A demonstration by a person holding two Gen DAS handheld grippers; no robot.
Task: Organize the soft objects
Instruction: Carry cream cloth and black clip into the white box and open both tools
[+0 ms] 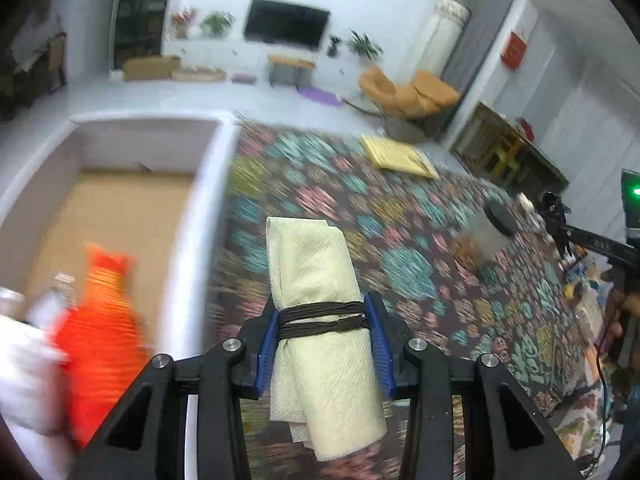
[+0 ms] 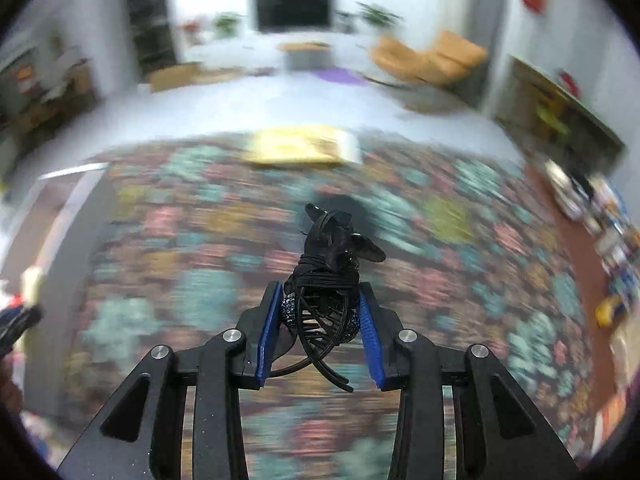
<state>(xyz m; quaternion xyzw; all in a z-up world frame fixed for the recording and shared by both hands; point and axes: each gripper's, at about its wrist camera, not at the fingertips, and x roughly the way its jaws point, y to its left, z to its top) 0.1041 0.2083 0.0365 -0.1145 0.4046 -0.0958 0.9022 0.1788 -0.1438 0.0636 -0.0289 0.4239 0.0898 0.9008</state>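
Note:
My left gripper (image 1: 323,320) is shut on a rolled pale-yellow cloth (image 1: 316,280) tied with a dark cord, held above the patterned rug just right of a white box (image 1: 208,216). An orange knitted item (image 1: 102,328) and something white lie in the box's near corner. My right gripper (image 2: 319,312) is shut on a black hair clip with a bow and cord (image 2: 330,276), held above the rug. The right gripper and the clip also show at the right edge of the left wrist view (image 1: 558,224).
A yellow cushion (image 1: 396,154) lies at the rug's far edge, also in the right wrist view (image 2: 300,146). A clear lidded jar (image 1: 486,236) stands on the rug at right. Small items clutter the rug's right side (image 2: 612,240). An orange chair (image 1: 408,92) stands beyond.

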